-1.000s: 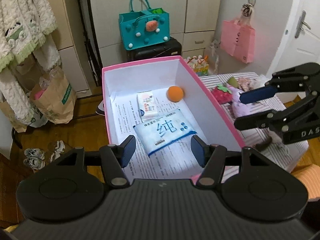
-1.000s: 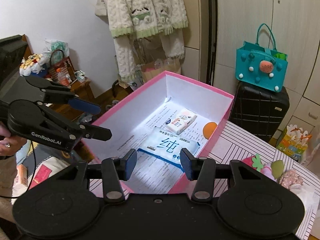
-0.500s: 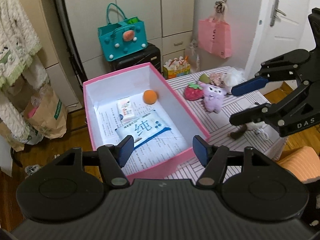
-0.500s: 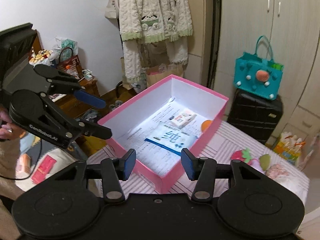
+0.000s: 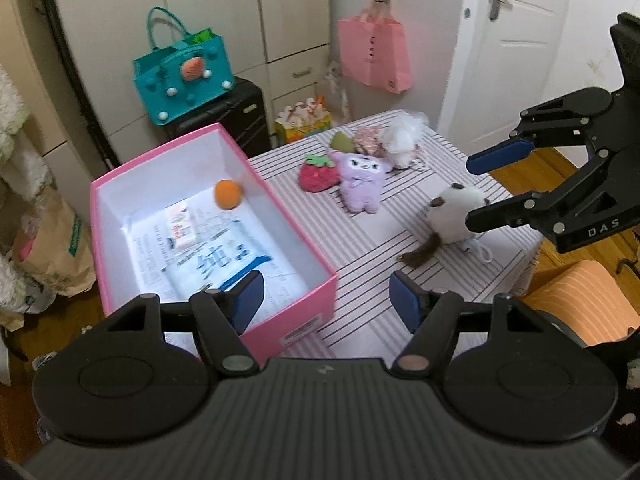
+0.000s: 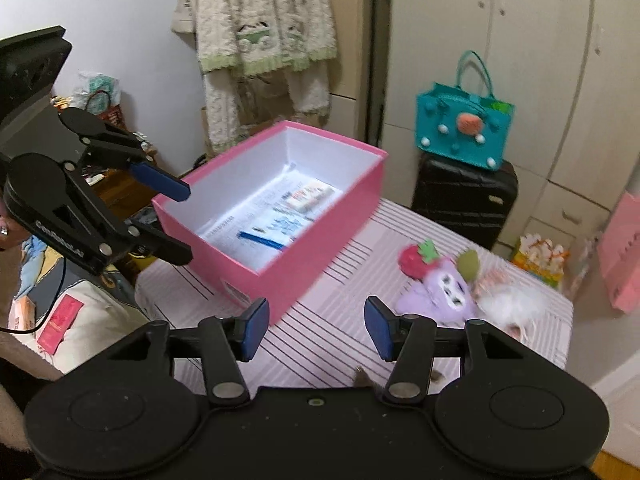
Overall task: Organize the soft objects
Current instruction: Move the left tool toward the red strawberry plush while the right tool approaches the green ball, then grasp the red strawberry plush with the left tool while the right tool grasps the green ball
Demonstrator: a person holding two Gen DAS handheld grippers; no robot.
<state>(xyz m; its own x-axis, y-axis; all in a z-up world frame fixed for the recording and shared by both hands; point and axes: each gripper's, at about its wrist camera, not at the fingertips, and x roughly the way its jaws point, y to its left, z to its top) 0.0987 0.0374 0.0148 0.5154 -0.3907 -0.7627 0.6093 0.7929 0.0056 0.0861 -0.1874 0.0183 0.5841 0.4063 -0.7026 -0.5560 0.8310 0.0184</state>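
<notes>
From the left wrist view, the open pink cardboard box with white inside walls [image 5: 280, 210] sits on the left part of the striped tablecloth [image 5: 360, 240] and already holds an orange fuzzy ball [image 5: 228, 195], a small white packet [image 5: 182, 226] and a flat blue-and-white wipes pack [image 5: 218, 262], all lying on printed paper on its floor. Well apart from the box, still out on the cloth, lie a red plush strawberry [image 5: 317, 174], a lilac plush doll [image 5: 362, 184] just beside it, a cluster of small fluffy things behind them that are too blurred to name, and a white plush animal with a brown tail [image 5: 450, 218] nearer the right edge. The left gripper [image 5: 324, 298] has its blue pads spread with nothing between them, and its jaws have just been opening; the right gripper [image 5: 486, 184] hangs spread and empty beside the white plush animal. From the right wrist view, the right gripper [image 6: 312, 326] is likewise parted and empty, its jaws having just been opening, above bare cloth between the box and the toys; the left gripper [image 6: 176, 220] hovers spread near the box's near corner. By my reading, the sorting is partly done: three items are boxed, at least four remain.
</notes>
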